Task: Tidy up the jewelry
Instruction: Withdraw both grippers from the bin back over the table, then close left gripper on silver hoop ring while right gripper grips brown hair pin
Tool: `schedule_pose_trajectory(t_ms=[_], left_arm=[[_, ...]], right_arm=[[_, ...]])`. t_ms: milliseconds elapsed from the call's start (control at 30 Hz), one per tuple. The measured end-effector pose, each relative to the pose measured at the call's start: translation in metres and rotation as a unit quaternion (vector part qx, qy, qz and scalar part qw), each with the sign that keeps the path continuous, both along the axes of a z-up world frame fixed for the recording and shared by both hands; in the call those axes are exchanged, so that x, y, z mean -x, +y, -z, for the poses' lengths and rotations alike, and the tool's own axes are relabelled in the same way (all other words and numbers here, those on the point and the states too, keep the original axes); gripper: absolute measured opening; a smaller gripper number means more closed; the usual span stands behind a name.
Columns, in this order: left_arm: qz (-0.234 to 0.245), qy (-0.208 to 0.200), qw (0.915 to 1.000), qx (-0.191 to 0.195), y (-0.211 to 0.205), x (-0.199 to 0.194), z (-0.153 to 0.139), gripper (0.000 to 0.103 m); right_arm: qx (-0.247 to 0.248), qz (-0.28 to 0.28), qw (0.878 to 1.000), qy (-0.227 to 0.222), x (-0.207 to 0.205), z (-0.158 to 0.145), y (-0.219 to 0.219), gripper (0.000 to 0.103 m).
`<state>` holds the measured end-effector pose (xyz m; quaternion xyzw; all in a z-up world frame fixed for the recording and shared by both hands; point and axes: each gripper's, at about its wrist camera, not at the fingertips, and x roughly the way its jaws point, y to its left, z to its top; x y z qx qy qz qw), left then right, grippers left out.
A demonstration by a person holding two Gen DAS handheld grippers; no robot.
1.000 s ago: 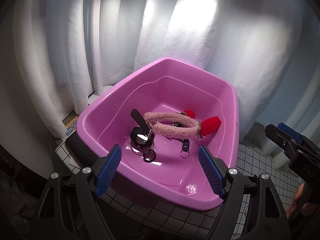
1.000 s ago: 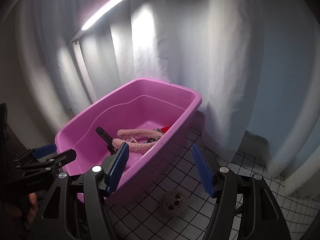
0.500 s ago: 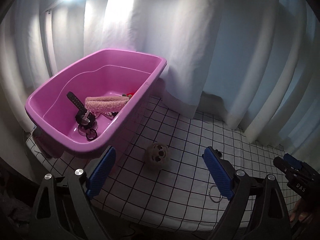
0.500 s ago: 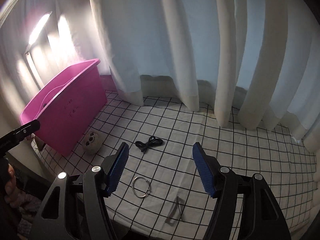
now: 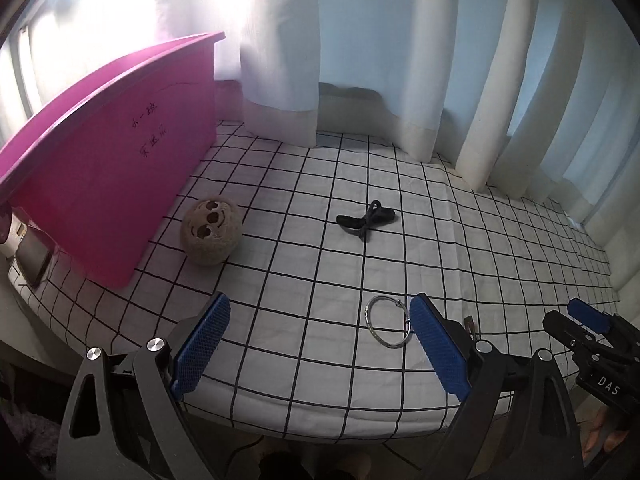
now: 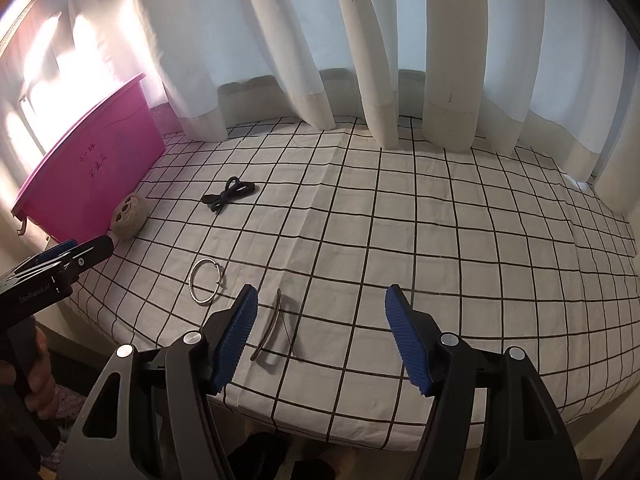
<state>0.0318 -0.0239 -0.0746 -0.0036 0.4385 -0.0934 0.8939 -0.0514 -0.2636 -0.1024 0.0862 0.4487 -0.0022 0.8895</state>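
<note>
Tilting both tools steeply down over the checked surface (image 6: 400, 208), I have my left fingers (image 5: 320, 346) spread wide, having just opened further, nothing between them; the silver ring (image 5: 389, 322) lies just inside the right pad. My right fingers (image 6: 322, 340) stand partly apart and empty, the metal clip (image 6: 270, 326) beside their left pad. Far left sits the pink tub (image 5: 104, 148).

Both claws swung off pink tub (image 5: 104, 168) to over checked cloth (image 6: 400, 220); left claw (image 5: 320, 348) opened wider, empty.
</note>
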Motion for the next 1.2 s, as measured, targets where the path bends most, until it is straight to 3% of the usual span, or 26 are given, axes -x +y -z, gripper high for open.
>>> schedule_pose_trajectory(t_ms=[233, 633, 1200], left_arm=[[0.050, 0.012, 0.9987, -0.004, -0.018, -0.014, 0.030, 0.090], [0.121, 0.019, 0.9924, -0.012, -0.037, -0.027, 0.063, 0.090], [0.147, 0.031, 0.9887, -0.007, -0.049, -0.032, 0.080, 0.090]], right_arm=[[0.000, 0.030, 0.999, -0.015, 0.003, 0.019, 0.014, 0.064], [0.027, 0.071, 0.997, 0.001, -0.001, 0.056, 0.039, 0.063], [0.084, 0.080, 0.993, 0.013, -0.011, 0.080, 0.044, 0.063]])
